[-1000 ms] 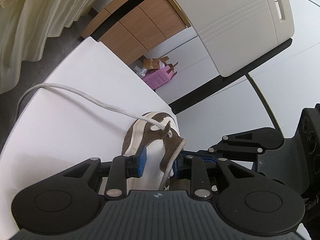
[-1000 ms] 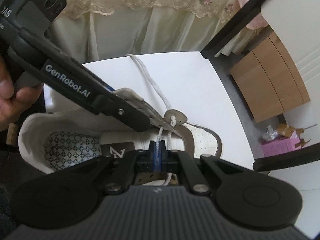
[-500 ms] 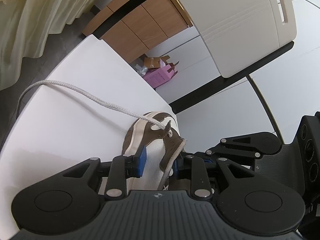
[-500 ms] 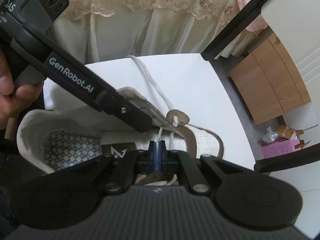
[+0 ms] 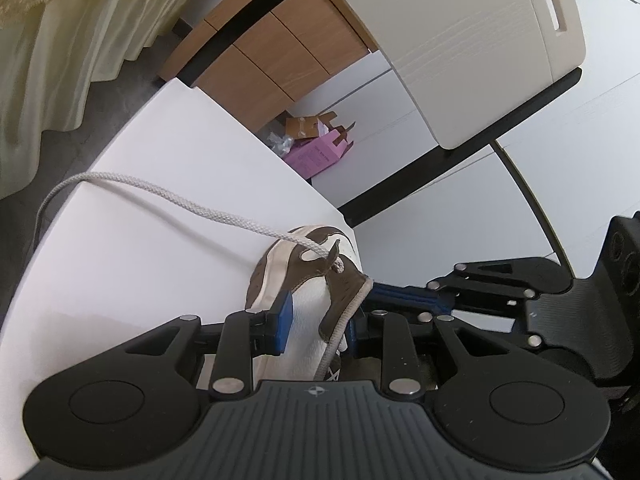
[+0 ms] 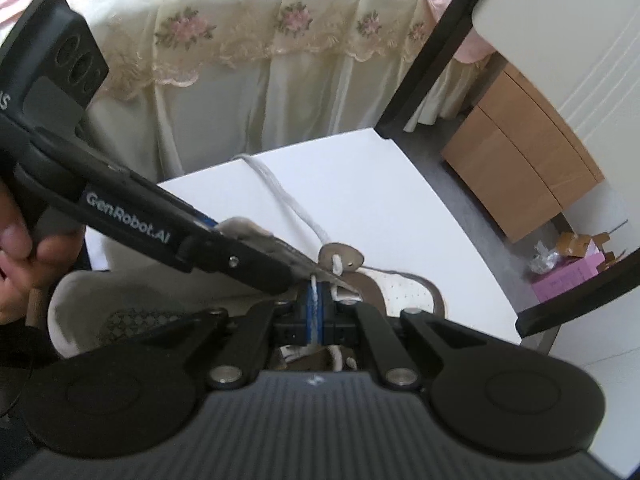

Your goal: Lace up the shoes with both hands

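A white and brown sneaker (image 5: 276, 264) lies on the white table (image 5: 140, 248). My left gripper (image 5: 316, 324) is shut on the shoe's side wall beside the brown eyelet flap (image 5: 344, 284). It enters the right wrist view from the left, left gripper (image 6: 288, 268), with a hand (image 6: 16, 264) behind it. A white lace (image 5: 200, 210) runs out of the front eyelet across the table and over its far edge. My right gripper (image 6: 316, 304) is shut on the lace (image 6: 316, 288) just below that eyelet, over the sneaker's toe (image 6: 400, 292). Its fingers (image 5: 404, 292) reach in from the right.
A bed with a cream lace skirt (image 6: 260, 80) stands past the table. A wooden cabinet (image 6: 520, 176) and a pink box (image 5: 316, 156) on the floor lie to the right. A white panel on a black frame (image 5: 460, 40) leans close by.
My right gripper has rolled a little while keeping the lace pinched. The left gripper and the shoe have stayed where they were.
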Demonstrator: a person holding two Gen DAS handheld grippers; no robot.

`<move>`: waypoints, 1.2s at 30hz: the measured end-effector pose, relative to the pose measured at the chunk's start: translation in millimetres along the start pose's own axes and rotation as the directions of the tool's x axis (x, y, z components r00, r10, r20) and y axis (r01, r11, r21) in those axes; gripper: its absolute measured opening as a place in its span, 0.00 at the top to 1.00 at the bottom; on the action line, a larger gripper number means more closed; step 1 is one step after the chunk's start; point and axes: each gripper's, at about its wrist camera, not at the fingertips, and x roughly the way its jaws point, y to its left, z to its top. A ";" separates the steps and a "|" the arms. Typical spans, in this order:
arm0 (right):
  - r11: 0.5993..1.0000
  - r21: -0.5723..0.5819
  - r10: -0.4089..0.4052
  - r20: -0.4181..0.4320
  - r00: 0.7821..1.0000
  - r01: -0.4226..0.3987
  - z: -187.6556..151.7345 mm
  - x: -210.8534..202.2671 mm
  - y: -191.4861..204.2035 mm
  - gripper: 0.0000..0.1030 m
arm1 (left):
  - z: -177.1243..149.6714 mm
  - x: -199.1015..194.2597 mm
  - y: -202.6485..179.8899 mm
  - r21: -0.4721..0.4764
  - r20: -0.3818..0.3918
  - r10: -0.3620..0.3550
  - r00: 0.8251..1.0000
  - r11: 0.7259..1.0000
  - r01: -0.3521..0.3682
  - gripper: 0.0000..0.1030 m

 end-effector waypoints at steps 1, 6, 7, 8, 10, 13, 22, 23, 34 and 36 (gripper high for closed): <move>1.000 0.011 0.001 0.003 1.000 -0.002 -0.9 1.1 -0.4 0.97 | -0.1 -0.1 -1.1 0.010 0.000 0.004 1.000 1.000 -0.004 0.71; 1.000 0.030 -0.004 0.015 1.000 0.004 -1.5 7.3 0.4 0.97 | 0.1 -0.9 0.9 0.000 0.002 0.002 1.000 1.000 -0.002 0.71; 1.000 0.023 -0.008 0.012 1.000 0.008 -2.2 9.2 1.1 0.97 | 0.2 -0.6 0.9 0.000 0.000 0.000 1.000 1.000 0.000 0.71; 1.000 0.024 -0.009 0.010 1.000 0.009 -2.9 10.4 0.5 0.97 | 0.2 -0.6 0.4 0.003 -0.001 0.000 1.000 1.000 0.000 0.71; 0.999 0.038 -0.002 0.017 1.000 0.001 -4.0 10.1 -2.1 0.97 | -0.2 -1.0 -0.8 0.013 0.000 0.004 1.000 1.000 -0.004 0.71; 0.999 0.051 0.004 0.032 0.999 -0.006 -5.9 7.3 -5.2 0.97 | 0.3 -1.2 0.4 0.002 -0.003 -0.001 1.000 1.000 0.001 0.71; 0.999 0.044 -0.016 0.022 1.000 0.015 -2.1 2.7 -2.6 0.95 | 0.7 -2.8 -2.6 0.014 -0.004 0.009 1.000 1.000 -0.009 0.71; 0.999 0.033 -0.023 0.020 1.000 0.023 -1.7 0.8 -2.2 0.88 | 0.5 -3.3 -3.3 0.017 -0.005 0.012 1.000 1.000 -0.011 0.71; 1.000 -0.029 -0.008 -0.056 0.998 0.006 0.6 -6.9 -8.0 0.65 | 2.3 -28.0 -2.1 -0.029 -0.011 -0.033 0.999 0.999 0.032 0.65; 0.999 -0.005 0.032 -0.086 0.996 -0.033 0.6 0.3 -9.0 0.85 | 7.4 -31.4 2.6 -0.073 -0.014 -0.080 0.997 0.994 0.078 0.59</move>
